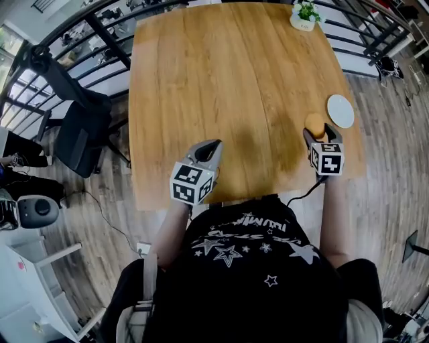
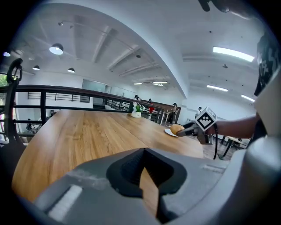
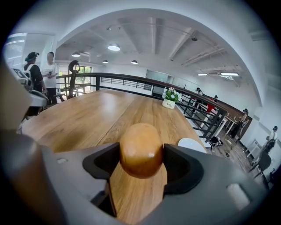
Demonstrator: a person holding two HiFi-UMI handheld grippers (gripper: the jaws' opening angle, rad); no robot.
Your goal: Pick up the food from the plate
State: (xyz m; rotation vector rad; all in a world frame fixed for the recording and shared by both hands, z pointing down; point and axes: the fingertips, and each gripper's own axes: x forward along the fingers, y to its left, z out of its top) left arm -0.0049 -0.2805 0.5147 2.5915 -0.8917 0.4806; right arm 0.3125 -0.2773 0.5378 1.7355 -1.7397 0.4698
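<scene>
Gripping the one round golden-brown piece of food [image 3: 141,149] btw its two jaws, pads pressed on both sides, the right gripper [image 1: 316,131] sits over the light brown wooden table [image 1: 228,74] nr the right edge. The food is off the one round white plate [image 1: 340,110], which lies just beside it, closer to that edge; can't tell if the food touches the wood. W/ jaws drawn together & nothing btw them, the left gripper [image 1: 208,149] is at the near edge, well apart from the food. One small green plant in a white pot [image 1: 305,15] stands at the far right corner. Count: 2 grippers, 1 food item, 1 plate, 1 plant. One black office chair [image 1: 80,134] stands on the floor off the left edge
</scene>
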